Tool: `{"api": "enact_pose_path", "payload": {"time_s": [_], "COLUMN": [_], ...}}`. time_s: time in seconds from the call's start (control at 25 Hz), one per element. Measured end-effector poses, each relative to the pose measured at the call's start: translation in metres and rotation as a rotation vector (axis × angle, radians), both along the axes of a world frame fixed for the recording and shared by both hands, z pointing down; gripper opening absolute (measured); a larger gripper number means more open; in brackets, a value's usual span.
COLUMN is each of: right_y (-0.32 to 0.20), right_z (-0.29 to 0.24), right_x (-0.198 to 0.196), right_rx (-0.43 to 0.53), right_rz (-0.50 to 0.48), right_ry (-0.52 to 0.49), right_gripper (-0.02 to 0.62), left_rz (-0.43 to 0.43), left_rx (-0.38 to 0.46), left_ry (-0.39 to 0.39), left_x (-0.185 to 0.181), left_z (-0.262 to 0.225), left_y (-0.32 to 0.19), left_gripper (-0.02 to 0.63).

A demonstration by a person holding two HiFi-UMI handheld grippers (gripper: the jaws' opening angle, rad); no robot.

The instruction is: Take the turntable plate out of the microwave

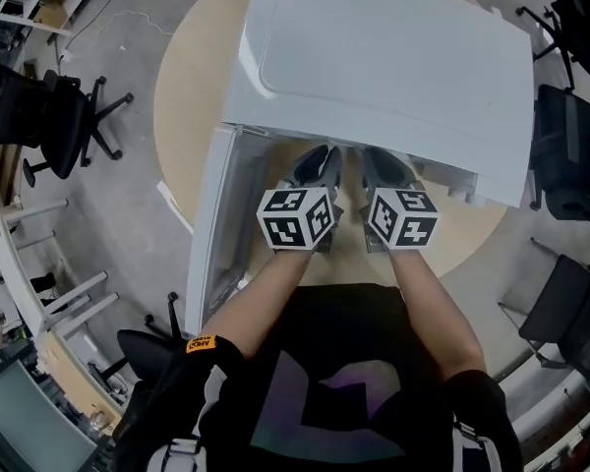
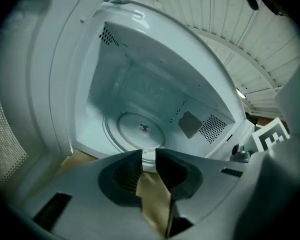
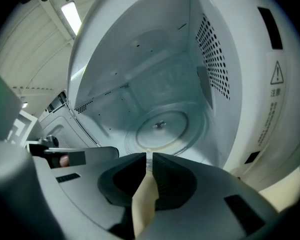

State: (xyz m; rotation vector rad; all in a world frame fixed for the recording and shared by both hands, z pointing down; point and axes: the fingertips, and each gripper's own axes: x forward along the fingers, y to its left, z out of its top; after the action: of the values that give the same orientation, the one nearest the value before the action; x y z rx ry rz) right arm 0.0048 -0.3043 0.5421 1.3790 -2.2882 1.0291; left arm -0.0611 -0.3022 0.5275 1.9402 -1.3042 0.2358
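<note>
1. With the door (image 1: 221,226) of the white box-shaped microwave oven (image 1: 393,57) standing open on the left side as I look down at it, the way into the cavity is free. That much of the job looks done.
2. The round clear glass turntable plate (image 2: 135,129) lies flat on the cavity floor, centred over its hub. Neither tool is touching it.
3. The left hand-held gripper (image 2: 149,156) hovers at the mouth of the oven, pointing in and downward. Its jaws are a narrow gap apart with nothing held between them, and the plate's near rim sits just beyond the tips.
4. The right hand-held gripper (image 3: 149,158) is close beside the left one, also aimed at the plate. Its jaws are parted by only a thin slit (narrower than the left's) and are likewise empty.
5. By my reckoning the main work is all ahead: reach in, pinch the rim, lift the plate off the hub and draw it out through the opening. It would probably be set down on the round pale wooden tabletop (image 1: 192,77) that carries the oven.
</note>
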Motion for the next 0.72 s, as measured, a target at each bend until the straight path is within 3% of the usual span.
{"api": "enact_pose_path", "payload": {"time_s": [0.12, 0.28, 0.72], "right_y": [-0.002, -0.002, -0.004], "right_z": [0.004, 0.010, 0.020], "right_x": [0.002, 0.006, 0.011], "right_rx": [-0.010, -0.022, -0.040], "right_rz": [-0.010, -0.012, -0.029], "right_ry": [-0.014, -0.005, -0.007], "right_gripper": [0.083, 0.084, 0.084], "left_rz": [-0.040, -0.081, -0.205], "left_rx": [-0.041, -0.075, -0.169], "left_ry": [0.029, 0.060, 0.234], "left_x": [-0.003, -0.007, -0.015], "left_z": [0.012, 0.023, 0.041], "left_y": [-0.010, -0.015, -0.028], "left_gripper": [0.129, 0.145, 0.147]}}
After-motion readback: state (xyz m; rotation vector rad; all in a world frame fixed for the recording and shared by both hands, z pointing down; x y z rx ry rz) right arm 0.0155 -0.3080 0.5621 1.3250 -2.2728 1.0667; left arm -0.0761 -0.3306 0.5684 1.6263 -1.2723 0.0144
